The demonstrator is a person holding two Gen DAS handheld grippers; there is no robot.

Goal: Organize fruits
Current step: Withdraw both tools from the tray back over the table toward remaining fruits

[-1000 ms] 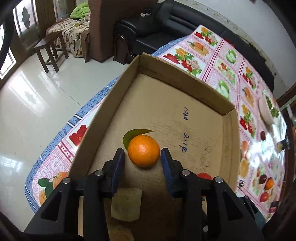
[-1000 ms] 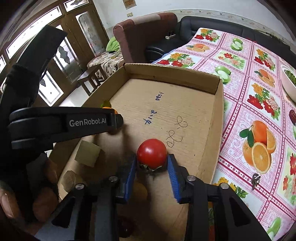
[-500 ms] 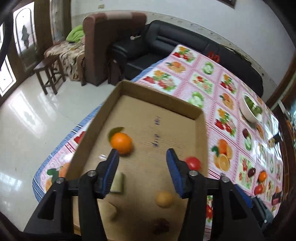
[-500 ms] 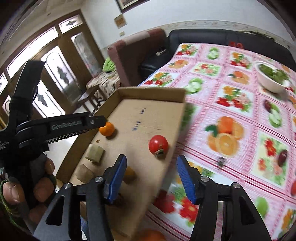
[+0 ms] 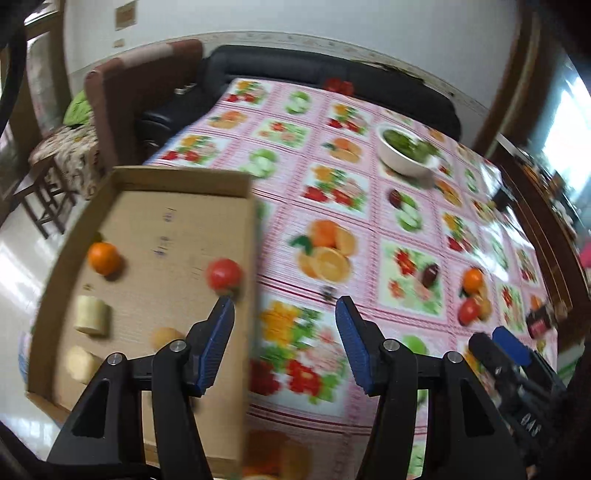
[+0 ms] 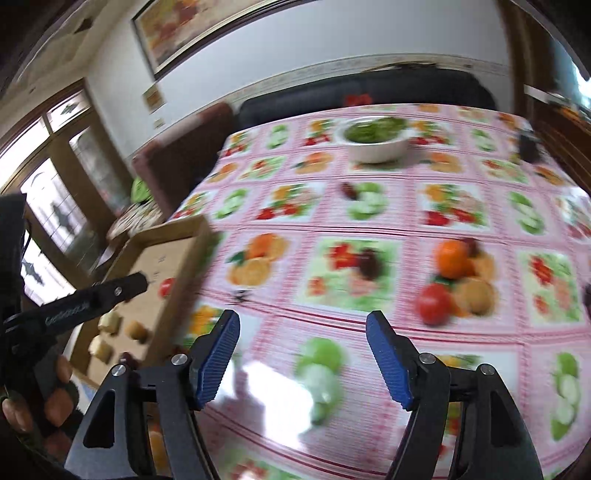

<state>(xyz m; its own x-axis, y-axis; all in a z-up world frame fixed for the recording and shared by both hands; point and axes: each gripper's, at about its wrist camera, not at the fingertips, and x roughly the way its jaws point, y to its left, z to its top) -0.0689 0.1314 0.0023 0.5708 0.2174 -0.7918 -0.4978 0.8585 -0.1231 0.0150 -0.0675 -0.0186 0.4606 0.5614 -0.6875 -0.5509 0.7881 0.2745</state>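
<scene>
Several fruits — an orange (image 5: 104, 257), a tomato (image 5: 223, 273) and pale pieces — lie in the box (image 5: 177, 177), while a cluster (image 6: 452, 284) waits on the cloth (image 6: 369, 221); left gripper (image 5: 284, 343) and right gripper (image 6: 303, 358) are opening, both empty.

White walls (image 6: 332, 40) with patterned border strip. Framed picture (image 6: 207, 26) hung high. Black sofa (image 5: 332, 70) along far wall, brown armchair (image 5: 140, 81) beside it. Wood-framed glazed doors (image 6: 62, 177) at left, daylight coming through. Pale glossy floor (image 5: 18, 251) reflecting light. Wooden stool (image 5: 40, 192) near armchair.
</scene>
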